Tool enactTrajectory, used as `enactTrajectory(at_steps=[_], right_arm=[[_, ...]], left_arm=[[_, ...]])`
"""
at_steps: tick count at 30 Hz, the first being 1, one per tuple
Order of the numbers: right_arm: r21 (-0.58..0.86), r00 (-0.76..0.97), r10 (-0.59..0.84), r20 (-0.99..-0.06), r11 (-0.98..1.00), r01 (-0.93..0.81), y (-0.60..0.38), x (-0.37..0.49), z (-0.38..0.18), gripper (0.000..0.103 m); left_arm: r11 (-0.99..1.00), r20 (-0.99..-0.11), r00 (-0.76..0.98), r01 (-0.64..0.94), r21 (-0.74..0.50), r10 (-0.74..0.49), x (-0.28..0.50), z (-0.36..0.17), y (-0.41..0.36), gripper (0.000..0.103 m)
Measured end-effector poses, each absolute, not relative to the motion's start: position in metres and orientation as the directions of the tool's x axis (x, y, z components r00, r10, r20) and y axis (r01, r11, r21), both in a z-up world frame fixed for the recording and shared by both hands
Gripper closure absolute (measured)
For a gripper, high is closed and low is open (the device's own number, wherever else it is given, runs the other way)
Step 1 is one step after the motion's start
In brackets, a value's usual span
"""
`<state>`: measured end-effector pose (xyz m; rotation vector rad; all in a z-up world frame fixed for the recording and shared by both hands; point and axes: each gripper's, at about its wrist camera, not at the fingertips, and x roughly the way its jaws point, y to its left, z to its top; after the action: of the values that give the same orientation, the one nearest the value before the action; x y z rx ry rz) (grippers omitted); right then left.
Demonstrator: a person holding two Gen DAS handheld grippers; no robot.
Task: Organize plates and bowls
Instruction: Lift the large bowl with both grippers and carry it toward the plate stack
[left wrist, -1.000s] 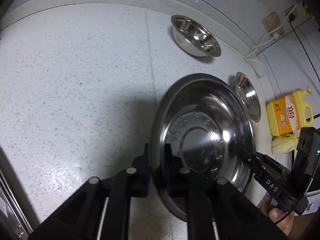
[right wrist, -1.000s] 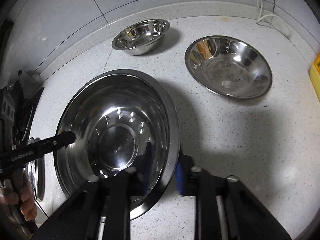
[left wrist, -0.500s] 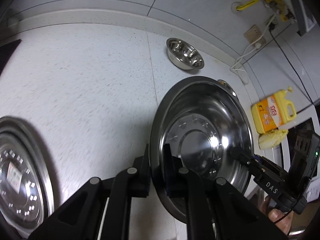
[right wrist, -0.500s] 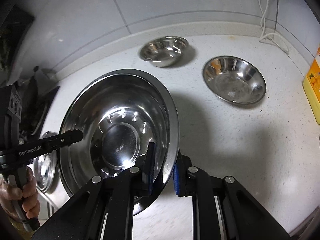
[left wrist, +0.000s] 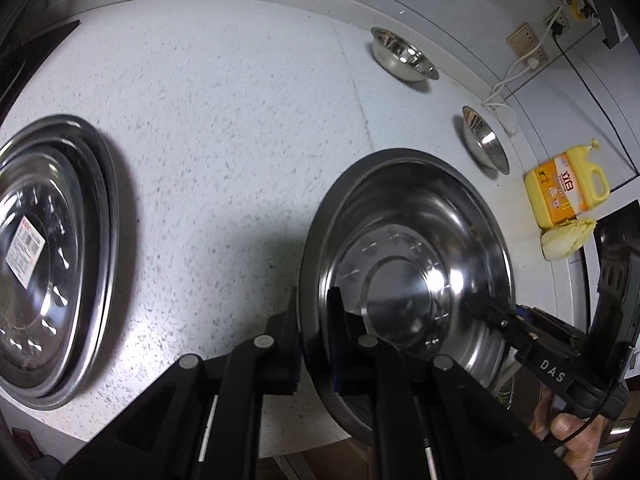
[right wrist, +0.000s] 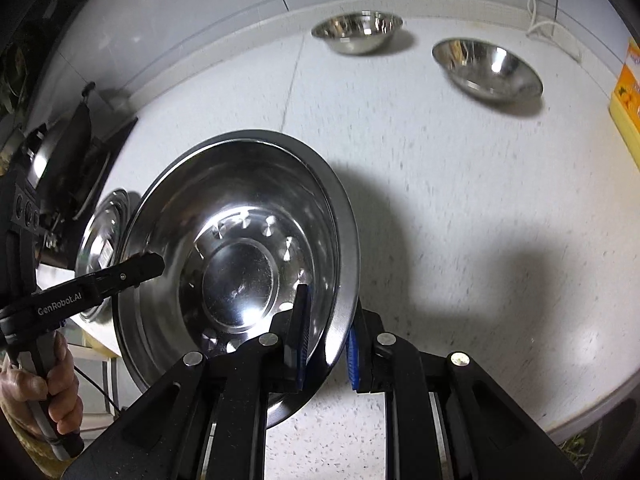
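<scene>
A large steel basin (left wrist: 404,248) (right wrist: 236,256) hangs above the white counter, held on both sides. My left gripper (left wrist: 314,328) is shut on its left rim. My right gripper (right wrist: 326,344) is shut on its right rim. A stack of large steel plates with a label (left wrist: 44,256) lies at the counter's left and also shows in the right wrist view (right wrist: 102,240). A small steel bowl (left wrist: 402,54) (right wrist: 358,32) stands by the back wall. A wider steel bowl (left wrist: 484,142) (right wrist: 486,68) sits to its right.
A yellow detergent bottle (left wrist: 566,188) and a cabbage piece (left wrist: 566,238) stand at the far right. White cables (left wrist: 508,84) run from wall sockets to the counter. A dark stove (right wrist: 68,164) lies left of the plate stack. The counter's front edge (right wrist: 592,408) is near.
Both grippers have carried the basin up and leftward. The plate stack has come further into the left wrist view, and the two bowls look farther away.
</scene>
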<state>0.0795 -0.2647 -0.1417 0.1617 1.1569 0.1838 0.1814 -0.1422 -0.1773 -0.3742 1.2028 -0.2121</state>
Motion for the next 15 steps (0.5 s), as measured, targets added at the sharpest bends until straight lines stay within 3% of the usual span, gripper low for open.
enactTrajectory(at_steps=[12,15], right_arm=[[0.191,0.382,0.211,-0.9,0.977,-0.09,-0.253,0.085,-0.148,0.086],[0.181,0.385,0.205,-0.9,0.979,-0.097,-0.251,0.085,-0.147,0.086]], left_arm=[[0.935,-0.867,0.38,-0.018,-0.354,-0.322,0.184,-0.179,-0.138,0.091],[0.94,-0.858,0.418,-0.026,-0.34,-0.299,0.184,-0.173,-0.132,0.078]])
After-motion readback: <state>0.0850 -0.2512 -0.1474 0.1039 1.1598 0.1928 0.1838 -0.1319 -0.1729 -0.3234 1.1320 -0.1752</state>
